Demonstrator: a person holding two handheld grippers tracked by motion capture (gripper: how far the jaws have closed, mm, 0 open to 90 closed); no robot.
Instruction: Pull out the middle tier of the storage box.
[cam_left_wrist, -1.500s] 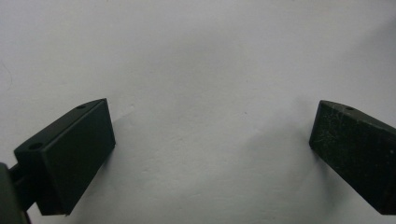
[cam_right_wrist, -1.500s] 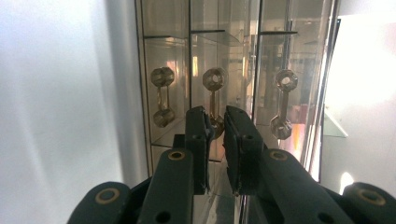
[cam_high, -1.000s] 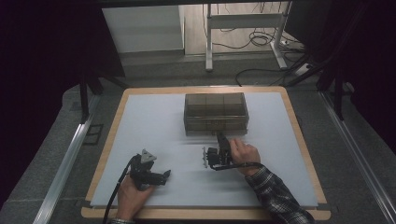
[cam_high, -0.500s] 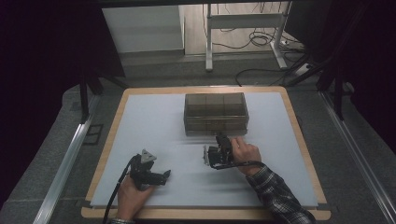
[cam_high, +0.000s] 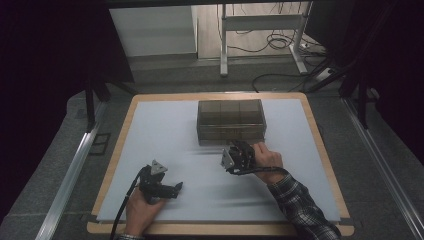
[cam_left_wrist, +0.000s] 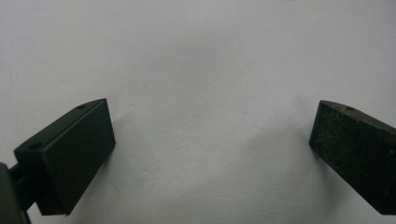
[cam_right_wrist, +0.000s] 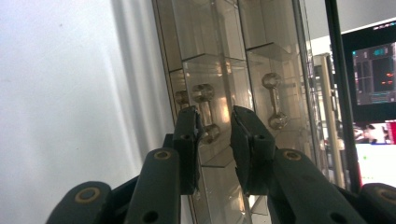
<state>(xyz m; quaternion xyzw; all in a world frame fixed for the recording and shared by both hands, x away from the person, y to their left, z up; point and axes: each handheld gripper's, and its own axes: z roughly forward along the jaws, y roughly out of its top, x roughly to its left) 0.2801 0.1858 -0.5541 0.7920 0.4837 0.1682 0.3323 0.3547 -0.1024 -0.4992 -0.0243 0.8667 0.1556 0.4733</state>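
A smoky see-through drawer box (cam_high: 230, 120) stands at the back middle of the white sheet (cam_high: 165, 135). My right gripper (cam_high: 239, 150) is right in front of the box, rolled on its side. In the right gripper view the box (cam_right_wrist: 219, 46) stands close ahead. My right gripper (cam_right_wrist: 215, 114) has its jaws a little apart, either side of a clear dumbbell-shaped drawer handle (cam_right_wrist: 205, 100), with a gap still showing. A second handle (cam_right_wrist: 273, 100) lies beside it. My left gripper (cam_high: 167, 189) rests near the front left. In its own view the left gripper (cam_left_wrist: 212, 105) is wide open over bare sheet.
The sheet lies on a wooden board (cam_high: 320, 135) with a raised rim. Metal rails (cam_high: 75, 165) run along both sides. Table legs and cables (cam_high: 270, 45) stand on the floor beyond. A lit monitor (cam_right_wrist: 373, 74) shows behind the box.
My right gripper has moved a little forward, closer to the box front. The left gripper has stayed put.
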